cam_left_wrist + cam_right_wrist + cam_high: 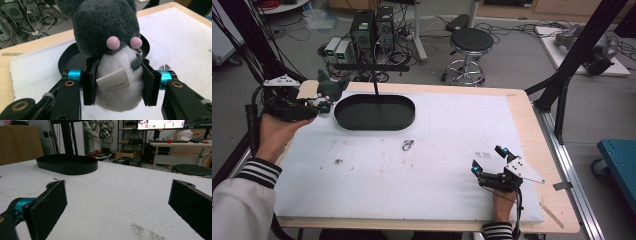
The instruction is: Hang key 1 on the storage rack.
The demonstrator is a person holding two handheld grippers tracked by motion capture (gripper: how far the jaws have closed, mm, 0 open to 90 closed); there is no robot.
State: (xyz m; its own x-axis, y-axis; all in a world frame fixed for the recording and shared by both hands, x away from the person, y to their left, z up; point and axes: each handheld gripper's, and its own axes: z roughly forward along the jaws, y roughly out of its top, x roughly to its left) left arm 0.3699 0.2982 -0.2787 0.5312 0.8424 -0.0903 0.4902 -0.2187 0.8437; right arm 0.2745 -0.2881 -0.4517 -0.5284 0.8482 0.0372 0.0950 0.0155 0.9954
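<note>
Up close, left gripper (118, 85) jaws clamp plush toy (110, 42), tag visible; right gripper (493, 160) jaws agape.

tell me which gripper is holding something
The left gripper, shut on the grey plush toy; the right gripper is open above the bare table.
</note>
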